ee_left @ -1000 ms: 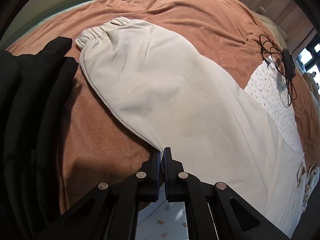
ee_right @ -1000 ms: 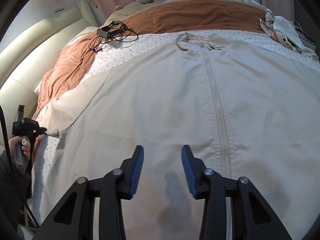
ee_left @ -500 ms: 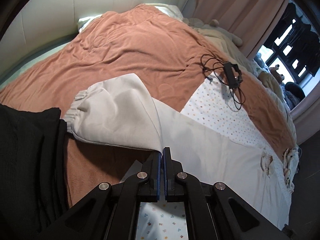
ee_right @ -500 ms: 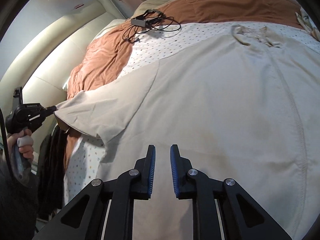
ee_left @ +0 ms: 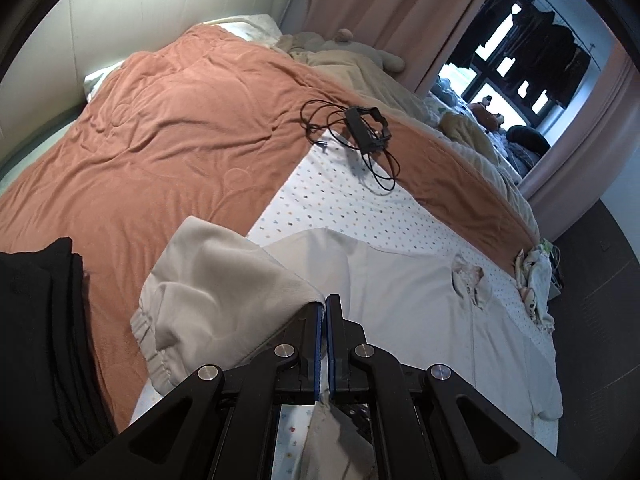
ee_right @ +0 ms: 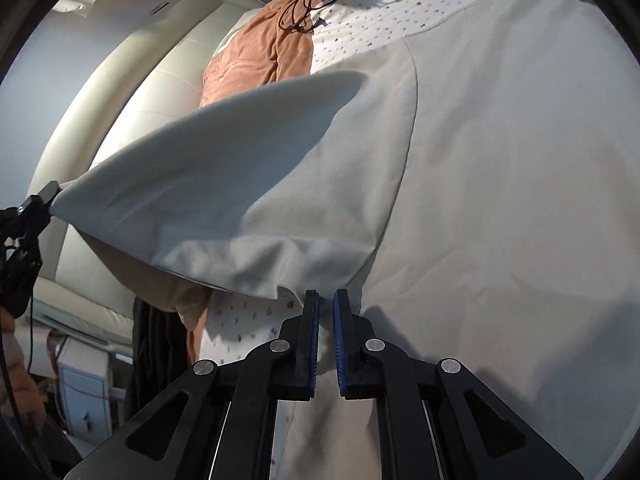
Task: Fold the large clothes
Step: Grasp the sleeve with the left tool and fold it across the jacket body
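A large light-grey zip jacket [ee_left: 420, 320] lies spread on the bed; it also fills the right wrist view [ee_right: 500, 160]. My left gripper [ee_left: 324, 308] is shut on the jacket's sleeve [ee_left: 216, 292] and holds it lifted, the elastic cuff [ee_left: 148, 344] hanging at the left. In the right wrist view the lifted sleeve [ee_right: 200, 184] stretches to the left gripper [ee_right: 44, 196] at the far left. My right gripper [ee_right: 326, 300] hovers over the jacket's edge near the armpit, jaws nearly closed with a narrow gap, nothing visibly between them.
A brown blanket [ee_left: 160, 140] covers the bed's far side over a dotted sheet [ee_left: 340, 208]. A black charger with cables [ee_left: 364, 128] lies on it. Dark folded clothes [ee_left: 40, 320] sit at the left. A cream headboard [ee_right: 140, 112] and small clothes [ee_left: 536, 280] border the bed.
My left gripper has lifted the sleeve higher and carried it over toward the jacket body. My right gripper has narrowed from wide open to nearly closed and moved toward the jacket's left edge.
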A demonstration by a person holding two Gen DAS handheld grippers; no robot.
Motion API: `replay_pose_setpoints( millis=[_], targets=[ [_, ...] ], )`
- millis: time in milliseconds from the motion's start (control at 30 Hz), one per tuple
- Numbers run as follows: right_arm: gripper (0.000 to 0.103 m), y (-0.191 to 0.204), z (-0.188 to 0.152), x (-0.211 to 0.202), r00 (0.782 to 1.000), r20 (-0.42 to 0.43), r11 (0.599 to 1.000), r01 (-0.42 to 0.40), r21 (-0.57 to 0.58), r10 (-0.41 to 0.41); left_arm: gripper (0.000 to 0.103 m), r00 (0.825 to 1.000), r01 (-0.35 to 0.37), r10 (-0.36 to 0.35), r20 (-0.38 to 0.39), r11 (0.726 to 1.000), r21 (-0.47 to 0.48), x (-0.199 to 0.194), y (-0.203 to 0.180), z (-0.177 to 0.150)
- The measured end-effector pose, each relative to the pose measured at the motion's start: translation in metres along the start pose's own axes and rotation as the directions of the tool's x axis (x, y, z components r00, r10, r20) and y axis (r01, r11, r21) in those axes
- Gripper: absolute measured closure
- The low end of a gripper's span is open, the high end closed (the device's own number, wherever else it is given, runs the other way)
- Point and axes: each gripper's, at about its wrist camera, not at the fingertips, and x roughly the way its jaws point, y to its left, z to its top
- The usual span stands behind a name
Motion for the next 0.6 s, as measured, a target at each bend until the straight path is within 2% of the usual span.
replay_pose_setpoints(
  millis=[133, 200, 267, 467, 600],
  targets=[
    [0.095, -0.007, -0.005, 0.018, 0.999, -0.047, 0.999, -0.011, 0.042, 0.013, 0.102, 1.0, 0.017, -0.017, -0.027, 1.0, 0.013, 0.004, -0.017, -0.01],
    [0.095, -0.01, -0.006, 0.014, 0.998, -0.054, 0.997, -0.023, 0.069, 0.027, 0.102, 0.999, 0.027, -0.026, -0.034, 0.999, 0.03, 0.005, -0.026, -0.017],
    [0.095, -0.01, -0.011, 0.001, 0.998, -0.06, 0.998, 0.0, 0.056, 0.003, 0.102, 0.998, 0.035, -0.033, -0.044, 0.998, 0.058, 0.008, -0.036, -0.023],
    [0.095, -0.02, -0.033, -0.063, 0.996, 0.024, 0.995, 0.088, 0.036, -0.089, 0.102, 0.993, 0.091, -0.084, -0.078, 0.992, 0.086, 0.017, -0.063, -0.04],
    [0.095, -0.027, -0.056, -0.117, 0.978, 0.113, 0.985, 0.172, 0.02, -0.173, 0.102, 0.986, 0.135, -0.122, -0.112, 0.983, 0.123, 0.026, -0.088, -0.06]
  ],
)
